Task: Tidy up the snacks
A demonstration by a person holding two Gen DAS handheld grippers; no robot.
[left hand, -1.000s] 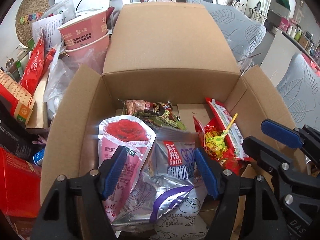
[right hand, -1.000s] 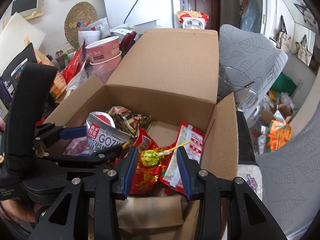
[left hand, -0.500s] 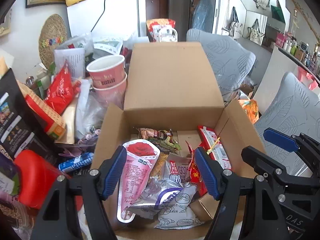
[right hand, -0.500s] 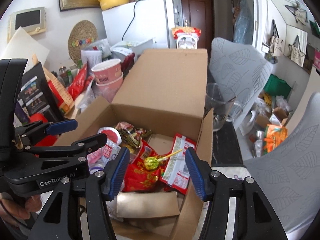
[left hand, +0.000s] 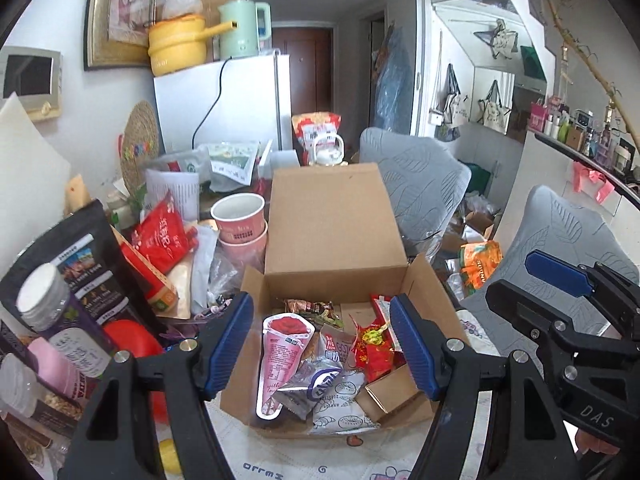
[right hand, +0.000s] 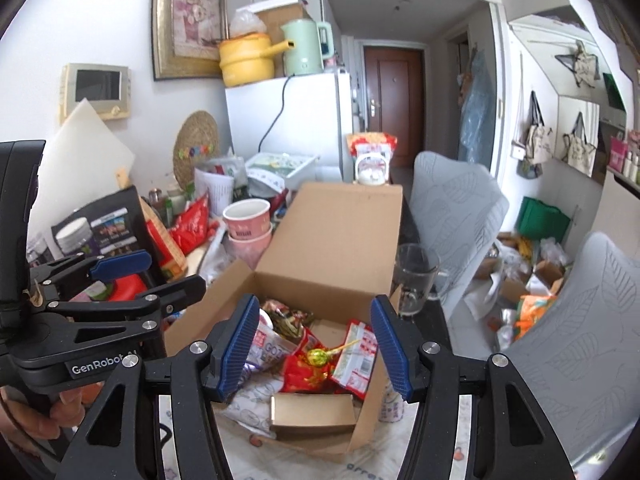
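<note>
My left hand-held gripper (left hand: 322, 344): fingers apart, empty, above cardboard box (left hand: 334, 224) of snacks

Clutter at 9 o'clock, jar (left hand: 52, 312) and stacked pink cups (left hand: 240, 220): wide swing could topple them

Rose packet (left hand: 282, 356) overhangs 6 o'clock edge, may slide onto bench

My right hand-held gripper (right hand: 314, 346): fingers apart, empty; lollipop (right hand: 320, 357) lies loose on red wrappers

Glass mug (right hand: 414, 280) at 3 o'clock, touching box: nudge tips it

The cardboard box (left hand: 332, 236) stands open on the table (left hand: 280, 460), snack packets (left hand: 320, 360) piled inside, its lid raised at the far edge. Stacked cups (left hand: 240, 220) stand left of it, a glass mug (right hand: 414, 280) right, a fridge (left hand: 240, 104) behind.
</note>
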